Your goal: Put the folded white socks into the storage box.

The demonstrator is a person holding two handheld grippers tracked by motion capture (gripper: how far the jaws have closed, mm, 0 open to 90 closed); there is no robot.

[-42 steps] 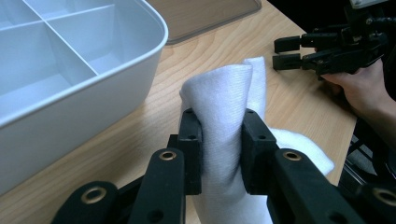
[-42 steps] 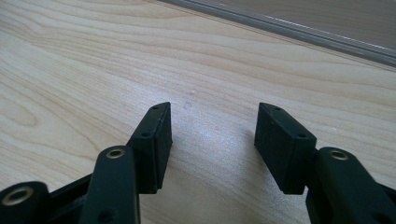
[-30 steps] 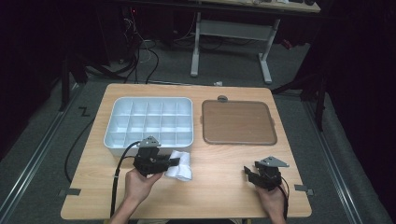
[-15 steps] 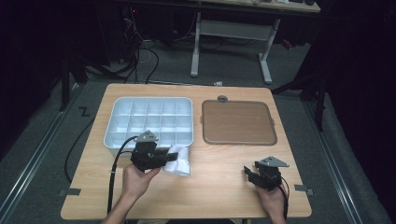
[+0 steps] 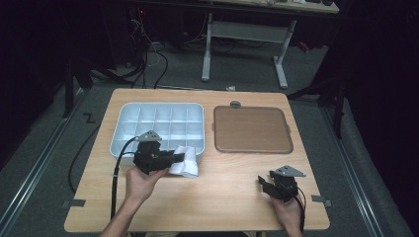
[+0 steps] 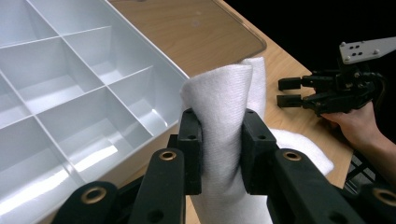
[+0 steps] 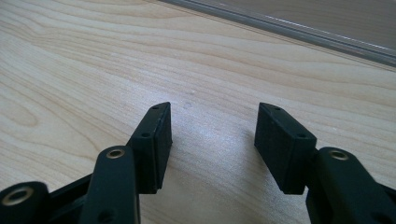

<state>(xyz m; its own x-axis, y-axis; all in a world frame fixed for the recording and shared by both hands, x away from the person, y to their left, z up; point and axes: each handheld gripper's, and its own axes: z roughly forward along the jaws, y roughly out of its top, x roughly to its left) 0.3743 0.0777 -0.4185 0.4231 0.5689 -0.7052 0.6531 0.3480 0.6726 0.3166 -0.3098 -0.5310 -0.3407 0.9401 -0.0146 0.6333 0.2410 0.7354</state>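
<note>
My left gripper (image 5: 181, 158) is shut on a white folded cloth (image 5: 188, 167), just in front of the white compartment tray (image 5: 116, 134). In the left gripper view the two black jaws (image 6: 222, 140) pinch the cloth (image 6: 231, 91) upright; its loose end trails onto the wooden table. The tray's front corner (image 6: 156, 70) lies directly behind the cloth. My right gripper (image 5: 265, 184) rests low at the table's front right, open with nothing between its jaws (image 7: 212, 135). It also appears in the left gripper view, where the right gripper (image 6: 289, 92) sits beyond the cloth.
A brown flat tray (image 5: 251, 129) lies to the right of the white one. The wooden table (image 5: 222, 202) has bare surface between the two hands. A table frame and cables stand on the dark floor behind.
My left gripper has carried the cloth a little up and away from the person, closer to the white tray. The right gripper has stayed where it was.
</note>
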